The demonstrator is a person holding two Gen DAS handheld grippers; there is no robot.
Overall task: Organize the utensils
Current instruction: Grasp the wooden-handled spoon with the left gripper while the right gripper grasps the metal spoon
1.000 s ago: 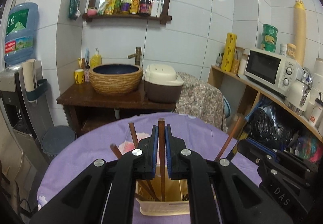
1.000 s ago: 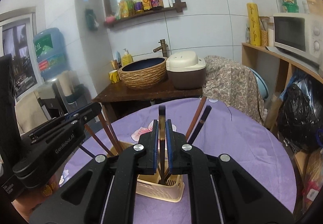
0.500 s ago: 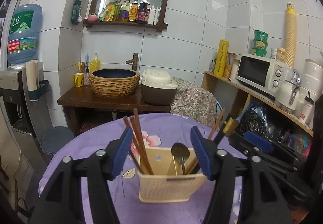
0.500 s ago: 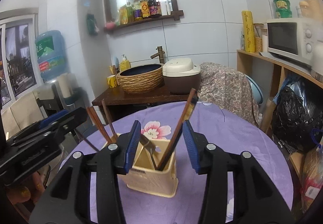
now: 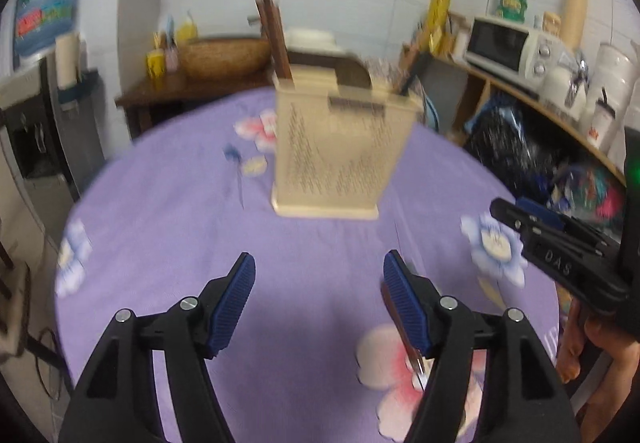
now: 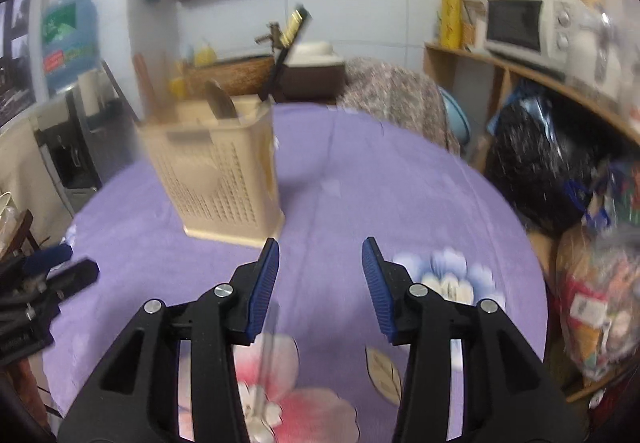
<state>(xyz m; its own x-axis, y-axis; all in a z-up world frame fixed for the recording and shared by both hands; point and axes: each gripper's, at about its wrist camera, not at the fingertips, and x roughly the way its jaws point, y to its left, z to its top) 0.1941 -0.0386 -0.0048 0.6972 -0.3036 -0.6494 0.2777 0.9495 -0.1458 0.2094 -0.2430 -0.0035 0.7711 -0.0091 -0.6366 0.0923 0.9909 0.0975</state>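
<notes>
A cream perforated utensil holder (image 5: 340,151) stands on the purple flowered tablecloth (image 5: 168,227), holding brown chopsticks (image 5: 274,39); the right wrist view (image 6: 224,171) also shows a spoon (image 6: 220,105) and dark chopsticks (image 6: 286,43) in it. My left gripper (image 5: 318,277) is open and empty, low over the cloth in front of the holder. My right gripper (image 6: 320,263) is open and empty, to the holder's right. A thin utensil (image 5: 404,335) lies on the cloth under the left gripper's right finger; it shows blurred in the right wrist view (image 6: 266,359).
A wooden washstand with a woven basin (image 5: 224,57) and a rice cooker (image 6: 316,63) stands behind the table. A shelf with a microwave (image 5: 508,43) and jars runs along the right wall, black bags (image 6: 532,159) below. A water dispenser (image 5: 40,115) stands left.
Both grippers let go of the chopsticks, opened wide, and drew back and down from above the holder to low over the cloth. The chopsticks now stand in the holder.
</notes>
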